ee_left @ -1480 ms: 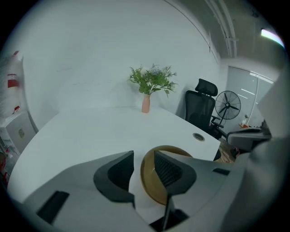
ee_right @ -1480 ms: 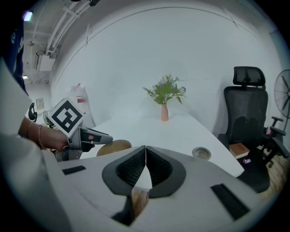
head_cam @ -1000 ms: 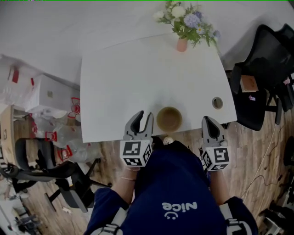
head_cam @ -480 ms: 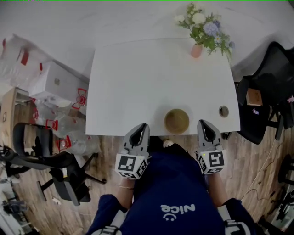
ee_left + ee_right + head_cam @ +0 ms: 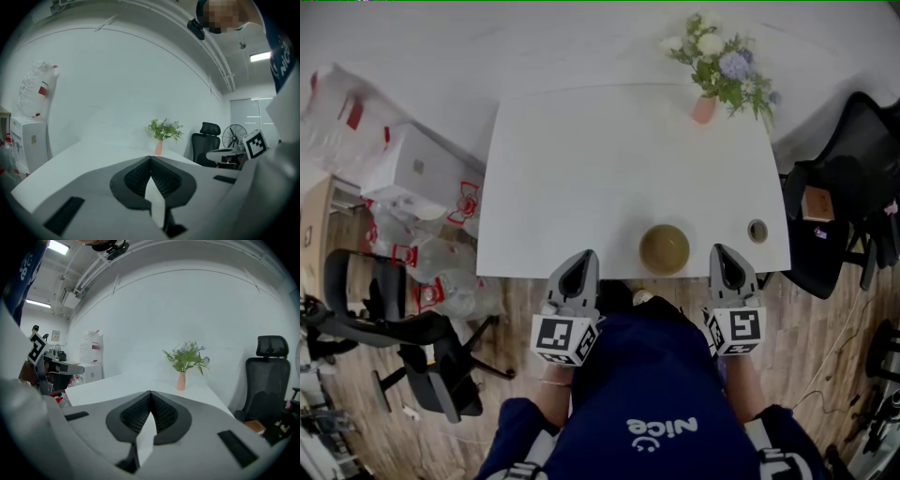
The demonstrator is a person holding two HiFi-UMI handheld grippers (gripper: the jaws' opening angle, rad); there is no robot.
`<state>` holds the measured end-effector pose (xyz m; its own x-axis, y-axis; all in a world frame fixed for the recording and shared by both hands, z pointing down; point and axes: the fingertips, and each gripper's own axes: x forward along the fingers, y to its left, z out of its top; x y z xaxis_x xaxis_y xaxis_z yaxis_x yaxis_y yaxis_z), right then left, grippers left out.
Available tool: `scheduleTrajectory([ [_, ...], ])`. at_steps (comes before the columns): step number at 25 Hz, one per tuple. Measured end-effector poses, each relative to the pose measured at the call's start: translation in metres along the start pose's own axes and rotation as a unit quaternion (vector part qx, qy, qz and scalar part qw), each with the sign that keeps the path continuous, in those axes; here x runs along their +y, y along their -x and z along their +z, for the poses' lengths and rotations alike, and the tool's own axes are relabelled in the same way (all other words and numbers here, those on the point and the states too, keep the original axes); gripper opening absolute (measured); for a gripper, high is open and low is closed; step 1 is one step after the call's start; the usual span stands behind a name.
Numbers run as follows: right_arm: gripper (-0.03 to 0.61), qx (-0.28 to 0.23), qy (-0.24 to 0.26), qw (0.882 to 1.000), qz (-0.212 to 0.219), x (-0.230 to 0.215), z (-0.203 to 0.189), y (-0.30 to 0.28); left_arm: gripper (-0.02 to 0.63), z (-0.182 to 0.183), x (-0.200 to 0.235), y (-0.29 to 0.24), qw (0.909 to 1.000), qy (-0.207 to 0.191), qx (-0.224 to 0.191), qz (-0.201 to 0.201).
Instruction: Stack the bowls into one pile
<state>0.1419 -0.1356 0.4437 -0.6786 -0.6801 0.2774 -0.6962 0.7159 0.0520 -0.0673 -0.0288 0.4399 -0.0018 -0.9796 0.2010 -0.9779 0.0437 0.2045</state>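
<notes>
One olive-brown bowl pile (image 5: 664,248) stands near the front edge of the white table (image 5: 581,169) in the head view. My left gripper (image 5: 578,265) hovers at the table's front edge, to the left of the pile, shut with nothing between its jaws. My right gripper (image 5: 727,262) sits at the front edge to the right of the pile, also shut and empty. In the left gripper view my left gripper (image 5: 150,159) shows tips touching. My right gripper (image 5: 150,393) in its own view shows the same. The pile is hidden in both gripper views.
A pink vase of flowers (image 5: 705,105) stands at the table's far right. A round cable hole (image 5: 757,230) lies near the right front corner. Black office chairs (image 5: 839,202) stand right, another chair (image 5: 403,337) left, with boxes and bags (image 5: 403,178) beside the table.
My left gripper's jaws went from open to shut and drew back from the bowl pile toward the table's edge. The right gripper shifted slightly and stayed shut.
</notes>
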Motion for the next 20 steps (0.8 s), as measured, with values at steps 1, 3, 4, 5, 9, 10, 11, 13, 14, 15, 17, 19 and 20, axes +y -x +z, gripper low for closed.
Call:
scheduleTrajectory([
  [1, 0.021, 0.000, 0.001, 1.000, 0.000, 0.001, 0.000, 0.000, 0.018, -0.002, -0.001, 0.000, 1.0000, 0.000, 0.003, -0.002],
  [3, 0.021, 0.001, 0.001, 1.000, 0.002, 0.004, 0.000, 0.000, 0.018, -0.005, -0.002, 0.000, 1.0000, 0.000, 0.008, -0.006],
  [4, 0.020, 0.003, 0.001, 1.000, 0.004, 0.005, -0.001, 0.000, 0.018, -0.006, -0.004, 0.000, 0.9999, 0.000, 0.009, -0.008],
  [5, 0.020, 0.005, 0.001, 1.000, 0.005, 0.006, -0.002, 0.000, 0.018, -0.007, -0.005, 0.000, 0.9999, 0.000, 0.011, -0.011],
  [9, 0.020, 0.012, 0.000, 1.000, 0.006, 0.010, -0.007, 0.002, 0.018, -0.008, -0.007, -0.001, 0.9997, -0.002, 0.015, -0.018],
  [10, 0.021, 0.014, 0.000, 1.000, 0.006, 0.010, -0.009, 0.002, 0.018, -0.009, -0.008, -0.001, 0.9997, -0.006, 0.016, -0.019],
  [11, 0.021, 0.016, 0.000, 1.000, 0.007, 0.011, -0.010, 0.002, 0.018, -0.010, -0.009, -0.001, 0.9996, -0.009, 0.017, -0.020],
  [13, 0.020, 0.019, 0.001, 1.000, 0.007, 0.011, -0.012, 0.002, 0.018, -0.012, -0.009, -0.001, 0.9995, -0.010, 0.021, -0.020],
  [14, 0.021, 0.020, 0.001, 1.000, 0.007, 0.011, -0.012, 0.002, 0.018, -0.013, -0.008, -0.001, 0.9995, -0.010, 0.023, -0.019],
  [15, 0.020, 0.020, 0.001, 1.000, 0.008, 0.011, -0.013, 0.002, 0.018, -0.014, -0.007, -0.002, 0.9995, -0.010, 0.025, -0.017],
  [17, 0.020, 0.020, 0.000, 1.000, 0.009, 0.012, -0.013, 0.000, 0.018, -0.014, -0.006, -0.002, 0.9995, -0.010, 0.027, -0.016],
  [19, 0.020, 0.018, 0.001, 1.000, 0.010, 0.012, -0.011, -0.001, 0.018, -0.014, -0.005, -0.003, 0.9995, -0.011, 0.026, -0.016],
  [20, 0.021, 0.018, 0.001, 1.000, 0.010, 0.012, -0.011, -0.001, 0.018, -0.013, -0.005, -0.004, 0.9995, -0.012, 0.025, -0.016],
])
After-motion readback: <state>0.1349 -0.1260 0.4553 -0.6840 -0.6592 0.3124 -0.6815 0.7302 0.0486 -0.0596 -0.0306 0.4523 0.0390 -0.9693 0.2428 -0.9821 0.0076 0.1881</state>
